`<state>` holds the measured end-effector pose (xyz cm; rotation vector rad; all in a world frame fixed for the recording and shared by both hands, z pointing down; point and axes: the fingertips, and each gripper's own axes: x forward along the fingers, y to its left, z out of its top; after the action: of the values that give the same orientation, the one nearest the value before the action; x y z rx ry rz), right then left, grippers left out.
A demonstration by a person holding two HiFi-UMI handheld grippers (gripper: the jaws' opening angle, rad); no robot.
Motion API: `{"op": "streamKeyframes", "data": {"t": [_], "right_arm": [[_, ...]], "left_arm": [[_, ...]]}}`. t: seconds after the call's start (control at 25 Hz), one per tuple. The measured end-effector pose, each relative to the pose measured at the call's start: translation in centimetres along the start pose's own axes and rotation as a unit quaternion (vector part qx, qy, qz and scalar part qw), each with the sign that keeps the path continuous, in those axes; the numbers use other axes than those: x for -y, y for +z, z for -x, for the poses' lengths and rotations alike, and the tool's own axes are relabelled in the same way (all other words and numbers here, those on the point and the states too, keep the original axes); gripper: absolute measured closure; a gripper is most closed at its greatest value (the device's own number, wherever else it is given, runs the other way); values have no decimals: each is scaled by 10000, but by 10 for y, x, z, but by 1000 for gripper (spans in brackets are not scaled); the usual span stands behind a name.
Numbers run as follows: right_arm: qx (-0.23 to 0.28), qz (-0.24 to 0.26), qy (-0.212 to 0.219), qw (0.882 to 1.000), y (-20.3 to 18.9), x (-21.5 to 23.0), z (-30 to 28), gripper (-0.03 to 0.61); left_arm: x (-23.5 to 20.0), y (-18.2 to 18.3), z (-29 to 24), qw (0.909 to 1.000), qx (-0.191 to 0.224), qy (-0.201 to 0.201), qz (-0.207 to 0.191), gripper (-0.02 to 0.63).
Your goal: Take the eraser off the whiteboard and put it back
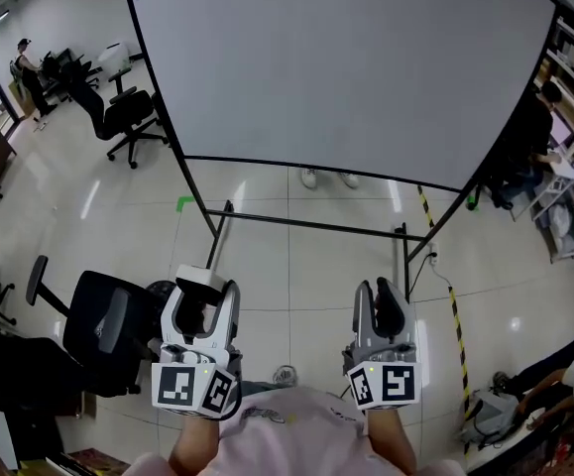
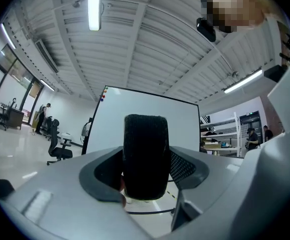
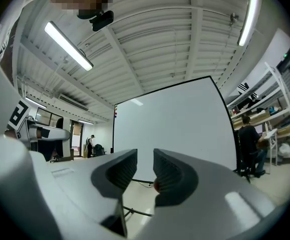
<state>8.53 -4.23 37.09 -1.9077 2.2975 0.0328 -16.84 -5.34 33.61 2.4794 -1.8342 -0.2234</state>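
1. Left gripper (image 1: 205, 294), lower left of the head view: aimed forward, jaws clamped on the eraser (image 2: 145, 154).
2. Right gripper (image 1: 378, 296), lower right: aimed forward, jaws slightly apart, nothing between them.

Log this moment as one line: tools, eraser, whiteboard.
left tool: shut on eraser | right tool: open, empty | whiteboard: ahead, apart from both tools

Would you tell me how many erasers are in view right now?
1: the eraser is clamped in the left gripper, short of the whiteboard; others may be hidden.
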Motion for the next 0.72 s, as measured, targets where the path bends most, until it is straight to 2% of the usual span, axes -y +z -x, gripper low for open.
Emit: {"op": "streamKeyframes", "data": {"t": [0.36,0.72], "right_arm": [[-112,75,-88,9999,-7,13,-45,482],[-201,68,231,9995,-16,50,-89,486]], "left_arm": [[-2,-10,-60,9996,-82,-241,102,345],[12,-22,-106,9997,-45,103,219,345]]}}
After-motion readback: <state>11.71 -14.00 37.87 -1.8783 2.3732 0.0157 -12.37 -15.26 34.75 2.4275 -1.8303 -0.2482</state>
